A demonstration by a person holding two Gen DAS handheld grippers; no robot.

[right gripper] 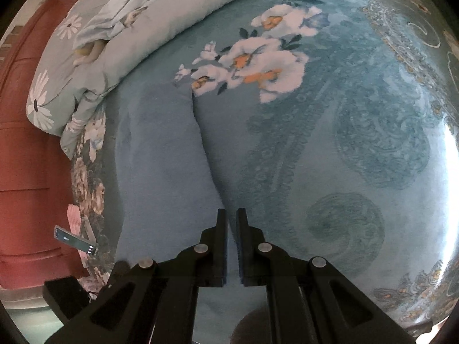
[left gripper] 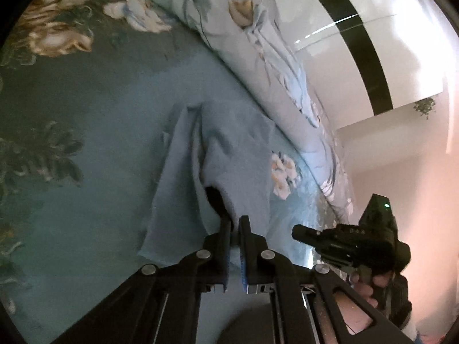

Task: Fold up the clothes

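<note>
A light blue garment (left gripper: 226, 154) hangs in folds from my left gripper (left gripper: 235, 220), which is shut on its edge and holds it above the teal floral bedspread (left gripper: 86, 100). In the right wrist view the same garment (right gripper: 163, 172) lies against the bedspread (right gripper: 344, 143) and runs down between the fingers of my right gripper (right gripper: 231, 215), which is shut on its edge. The right gripper also shows in the left wrist view (left gripper: 298, 233), held by a hand to the right of the left one.
A rolled pale floral quilt (left gripper: 272, 66) lies along the far side of the bed; it also shows in the right wrist view (right gripper: 114, 37). A red headboard (right gripper: 25, 157) stands at the left. A phone (right gripper: 76, 240) lies by the bed edge.
</note>
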